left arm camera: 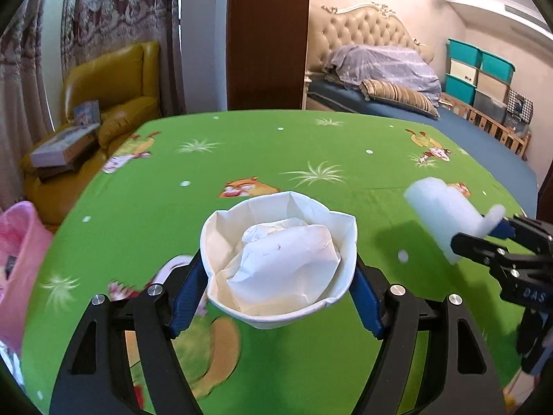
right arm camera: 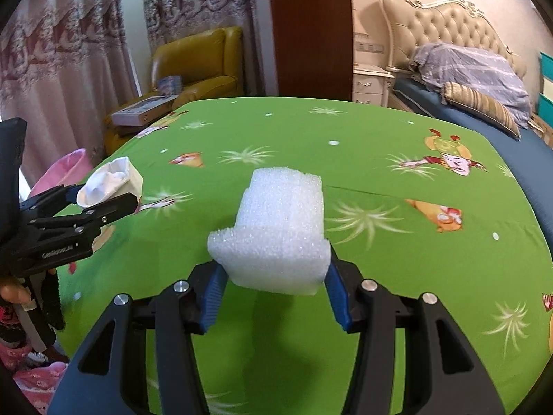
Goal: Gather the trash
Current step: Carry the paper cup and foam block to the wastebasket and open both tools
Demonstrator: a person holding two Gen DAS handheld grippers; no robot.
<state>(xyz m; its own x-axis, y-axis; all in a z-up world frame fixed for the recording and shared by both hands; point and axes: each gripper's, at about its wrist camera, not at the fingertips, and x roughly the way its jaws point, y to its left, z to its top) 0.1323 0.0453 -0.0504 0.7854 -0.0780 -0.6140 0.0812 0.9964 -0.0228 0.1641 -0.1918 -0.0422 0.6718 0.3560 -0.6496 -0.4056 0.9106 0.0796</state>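
My left gripper [left arm camera: 278,278] is shut on a crushed white paper cup [left arm camera: 276,252] with crumpled white paper inside it. Its blue pads press the cup's sides, and the cup hangs above the green cartoon-print tablecloth [left arm camera: 276,145]. In the right wrist view, the same left gripper [right arm camera: 100,200] and paper cup [right arm camera: 110,180] show at the left. My right gripper [right arm camera: 276,271] is shut on a white foam block [right arm camera: 280,228], also lifted off the cloth. The left wrist view shows the right gripper [left arm camera: 484,238] and the foam block [left arm camera: 442,211] at the right edge.
A pink bin [left arm camera: 20,242] stands off the table's left side, also seen as the pink bin [right arm camera: 65,169] behind the left gripper. A yellow armchair [left arm camera: 114,83] with boxes is beyond the table, and a bed [left arm camera: 397,79] lies at the back right.
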